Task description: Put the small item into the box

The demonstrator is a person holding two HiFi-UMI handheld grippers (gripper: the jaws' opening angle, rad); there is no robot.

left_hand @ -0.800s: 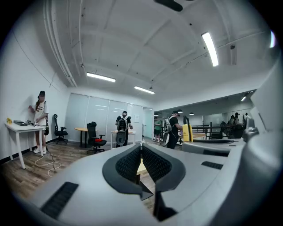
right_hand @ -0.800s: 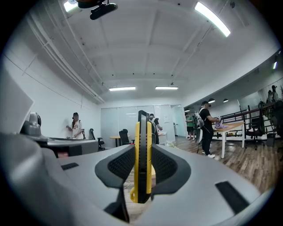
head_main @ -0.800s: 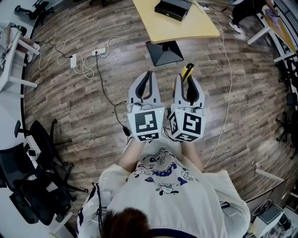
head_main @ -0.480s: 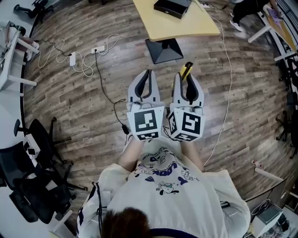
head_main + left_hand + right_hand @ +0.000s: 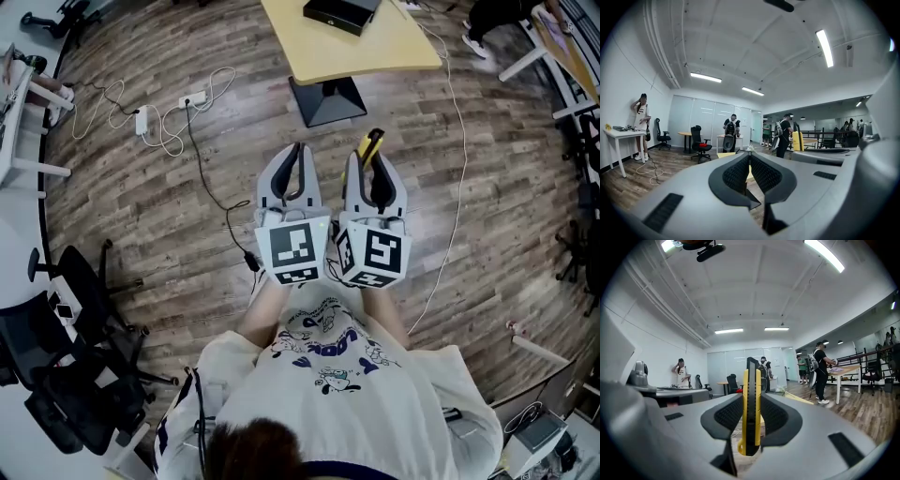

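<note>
We see the small item as a slim utility knife — yellow sides, a black spine down its middle and a yellow loop at its lower end. It stands on its narrow edge between the jaws of the right gripper. Both ribbed black pads press flat against its yellow sides, and its far end pokes out past the jaw tips. The left gripper sits just beside the right one, its jaws closed together with nothing between them.

Both grippers are held in front of the person's chest, over the wooden floor. Ahead of them stands the yellow desk on a dark foot, with the black box lying towards its far side — well apart from the knife. The boards between the jaw tips and the desk's near edge lie open. To the left a black cable runs across the floor to a white power strip, and black office chairs stand further left. To the right a white cable trails along the boards
</note>
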